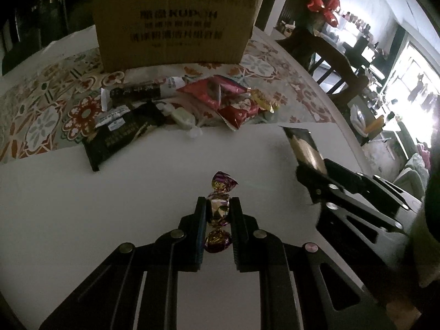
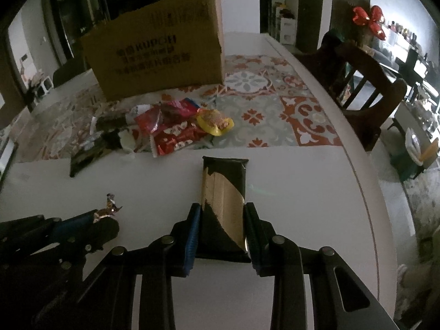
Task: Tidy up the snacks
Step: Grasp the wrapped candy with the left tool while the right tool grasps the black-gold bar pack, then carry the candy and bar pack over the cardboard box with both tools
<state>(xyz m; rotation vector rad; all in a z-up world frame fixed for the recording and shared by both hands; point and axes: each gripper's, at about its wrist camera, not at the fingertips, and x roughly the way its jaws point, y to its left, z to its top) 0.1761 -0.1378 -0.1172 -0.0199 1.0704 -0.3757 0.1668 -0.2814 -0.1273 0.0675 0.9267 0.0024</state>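
Nearest my left camera, the left gripper (image 1: 217, 214) is clenching a twist-wrapped candy (image 1: 219, 209) in purple and gold foil, the pads pressing on its middle while both twisted ends are sticking out in front of and behind the jaws, over the white worktop (image 1: 110, 192). Its near end is partly hiding between the fingers, so I am not making out any print on it. On my right side, the right gripper (image 2: 222, 231) is grasping a black and gold snack pack (image 2: 224, 192) by its near half; the far half is lying forward on the worktop, and its bottom edge is sitting in shadow between the jaws. In the left view that pack (image 1: 304, 148) is showing only partly, cut by the right gripper's body (image 1: 319, 181).

Beyond both, a heap of snacks (image 2: 170, 129) is lying where the white surface is meeting a patterned cloth (image 2: 275, 104): red packets (image 1: 233, 101), a yellow-rimmed one (image 2: 216, 122), dark wrappers (image 1: 118, 137) and a small pale sweet (image 1: 181, 118). They are overlapping and the light is dim, so I am not reading their labels.

Farther back, a cardboard box (image 1: 176, 24) is standing on the cloth, its top cut off, its printing blurred. A wooden chair (image 2: 365, 93) is standing past the worktop's edge.
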